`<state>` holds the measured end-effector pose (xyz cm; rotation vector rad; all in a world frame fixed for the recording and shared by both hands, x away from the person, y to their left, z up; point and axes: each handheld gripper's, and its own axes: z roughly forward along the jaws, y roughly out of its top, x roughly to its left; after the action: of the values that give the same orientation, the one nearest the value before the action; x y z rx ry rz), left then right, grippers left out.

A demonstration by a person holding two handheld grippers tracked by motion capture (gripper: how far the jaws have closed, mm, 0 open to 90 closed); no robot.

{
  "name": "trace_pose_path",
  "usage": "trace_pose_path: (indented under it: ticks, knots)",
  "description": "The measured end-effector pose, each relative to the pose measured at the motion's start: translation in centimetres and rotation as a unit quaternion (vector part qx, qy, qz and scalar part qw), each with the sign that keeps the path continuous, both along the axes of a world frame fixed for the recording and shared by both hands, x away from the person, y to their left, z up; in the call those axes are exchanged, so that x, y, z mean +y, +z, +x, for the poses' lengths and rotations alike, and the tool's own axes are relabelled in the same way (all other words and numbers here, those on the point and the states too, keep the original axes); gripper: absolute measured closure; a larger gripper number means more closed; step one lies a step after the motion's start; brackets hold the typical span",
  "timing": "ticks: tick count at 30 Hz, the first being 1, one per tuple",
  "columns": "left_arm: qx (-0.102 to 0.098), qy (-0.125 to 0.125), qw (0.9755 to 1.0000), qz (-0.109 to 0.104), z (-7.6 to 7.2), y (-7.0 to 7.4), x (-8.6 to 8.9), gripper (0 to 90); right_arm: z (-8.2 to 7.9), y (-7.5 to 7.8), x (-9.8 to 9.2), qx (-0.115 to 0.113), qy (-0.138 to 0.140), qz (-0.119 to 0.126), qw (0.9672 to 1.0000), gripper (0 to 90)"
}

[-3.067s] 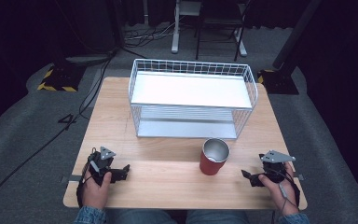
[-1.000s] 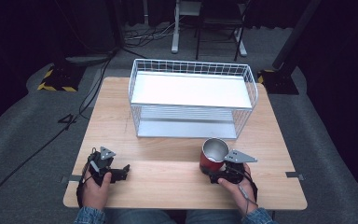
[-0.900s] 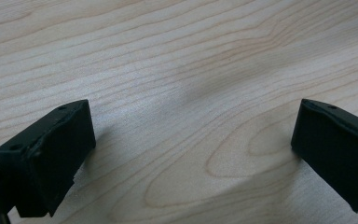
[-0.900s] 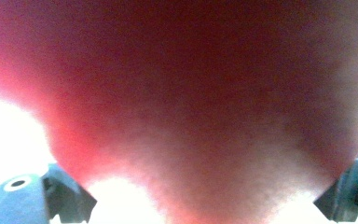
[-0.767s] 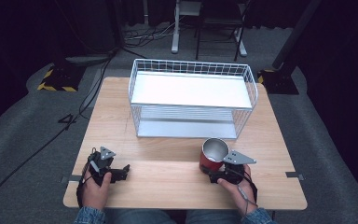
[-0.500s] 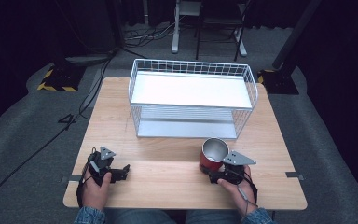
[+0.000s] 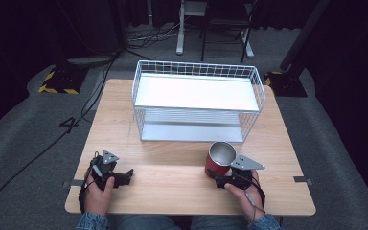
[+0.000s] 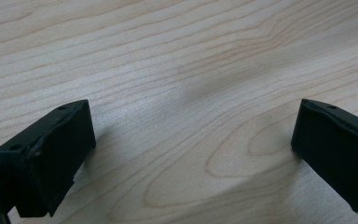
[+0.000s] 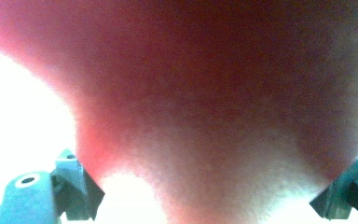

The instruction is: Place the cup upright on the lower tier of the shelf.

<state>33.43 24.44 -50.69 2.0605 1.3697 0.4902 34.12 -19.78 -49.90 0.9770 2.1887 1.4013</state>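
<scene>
The red cup (image 7: 219,162) stands upright on the desk (image 7: 172,187), near the right front, just before the white wire rack (image 7: 197,99). The right tongs (image 7: 223,178) have come in from the near side, level with the cup's lower wall, and they're clamped on it now, jaws having just drawn in; in the right gripper view the red wall (image 9: 205,102) presses right up against the lens. A low grip like that looks chosen to keep the cup steady and its open mouth up for a lift, likely toward the rack. Over at the near left, the left tongs (image 7: 124,176) rest on the wood, parked clear. Jaws spread wide, bare desk between them, nothing held.
</scene>
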Motion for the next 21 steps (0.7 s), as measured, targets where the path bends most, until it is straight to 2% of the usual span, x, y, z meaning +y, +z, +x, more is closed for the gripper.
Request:
trace_pose_path:
  ticks: [6, 14, 21]
  knots:
    - [0.000, 0.000, 1.0000, 0.000, 0.0, 0.0, 0.0, 0.0, 0.1, 0.8, 0.2, -0.007, 0.003, 0.000, 1.0000, 16.3]
    - [0.000, 0.000, 1.0000, 0.000, 0.0, 0.0, 0.0, 0.0, 1.1, 2.8, 1.1, -0.023, 0.013, -0.007, 0.9996, 16.3]
    - [0.000, 0.000, 1.0000, 0.000, 0.0, 0.0, 0.0, 0.0, 1.9, 3.8, 1.7, -0.023, 0.016, -0.007, 0.9996, 16.3]
